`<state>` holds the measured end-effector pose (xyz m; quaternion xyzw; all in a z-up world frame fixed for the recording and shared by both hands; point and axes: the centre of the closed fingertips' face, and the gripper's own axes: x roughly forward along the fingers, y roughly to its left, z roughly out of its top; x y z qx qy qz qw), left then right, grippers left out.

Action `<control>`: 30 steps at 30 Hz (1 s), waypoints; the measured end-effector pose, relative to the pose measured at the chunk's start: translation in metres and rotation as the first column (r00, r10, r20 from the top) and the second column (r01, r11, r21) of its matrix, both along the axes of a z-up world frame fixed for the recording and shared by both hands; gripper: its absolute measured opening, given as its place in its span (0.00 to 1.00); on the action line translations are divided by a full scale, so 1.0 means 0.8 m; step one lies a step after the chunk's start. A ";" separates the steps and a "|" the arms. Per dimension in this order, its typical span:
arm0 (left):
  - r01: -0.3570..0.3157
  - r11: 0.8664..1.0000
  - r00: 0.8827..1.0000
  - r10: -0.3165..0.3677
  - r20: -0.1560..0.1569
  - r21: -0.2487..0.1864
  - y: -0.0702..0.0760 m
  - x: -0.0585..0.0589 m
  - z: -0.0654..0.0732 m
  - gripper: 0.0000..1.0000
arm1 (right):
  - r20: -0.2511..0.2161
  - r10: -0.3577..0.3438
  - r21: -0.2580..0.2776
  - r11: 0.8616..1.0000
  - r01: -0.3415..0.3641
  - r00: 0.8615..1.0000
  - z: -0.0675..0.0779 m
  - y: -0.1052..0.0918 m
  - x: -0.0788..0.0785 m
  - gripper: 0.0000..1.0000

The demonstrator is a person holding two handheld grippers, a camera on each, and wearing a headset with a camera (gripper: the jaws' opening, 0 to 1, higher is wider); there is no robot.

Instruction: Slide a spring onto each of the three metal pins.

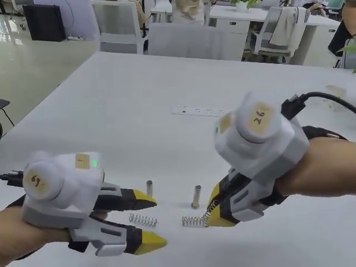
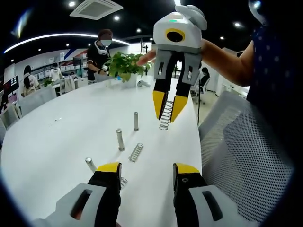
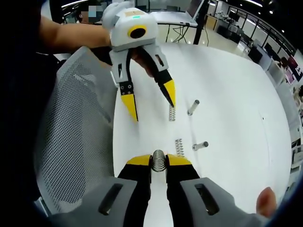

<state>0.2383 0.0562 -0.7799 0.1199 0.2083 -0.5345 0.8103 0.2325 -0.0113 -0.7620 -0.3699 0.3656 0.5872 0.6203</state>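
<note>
1. My right hand-held gripper (image 2: 168, 112) is clamped on one spring (image 3: 158, 161), upper centre of the left gripper view. Pinched across its coils, the spring could bow or ping free before it meets a pin.
2. Three bare pins (image 2: 120, 140) stand centre-left there; a careless tip could topple one.
3. My left hand-held gripper (image 1: 154, 220), lower left, has its jaws apart around a loose spring (image 1: 143, 220), which it could sweep away.
4. The second loose spring (image 1: 192, 221) possibly touches the held one; blur hides it.
5. The white desk (image 1: 167, 89) looks slick, so springs may roll. Office behind: mesh chair (image 2: 246, 156), plant (image 2: 125, 64).

Bright overhead light, fisheye-warped edges
</note>
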 end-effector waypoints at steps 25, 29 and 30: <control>-0.165 0.985 0.986 0.164 -0.016 -0.057 0.046 -0.003 -0.001 0.55 | 0.028 -0.111 -0.042 0.993 0.113 0.993 0.022 -0.071 0.035 0.09; -0.174 0.983 0.985 0.173 -0.021 -0.059 0.048 -0.006 -0.003 0.59 | 0.038 -0.132 -0.043 0.990 0.134 0.991 0.028 -0.083 0.045 0.09; -0.174 0.983 0.985 0.173 -0.022 -0.059 0.049 -0.007 -0.003 0.60 | 0.040 -0.136 -0.047 0.989 0.138 0.990 0.029 -0.086 0.046 0.09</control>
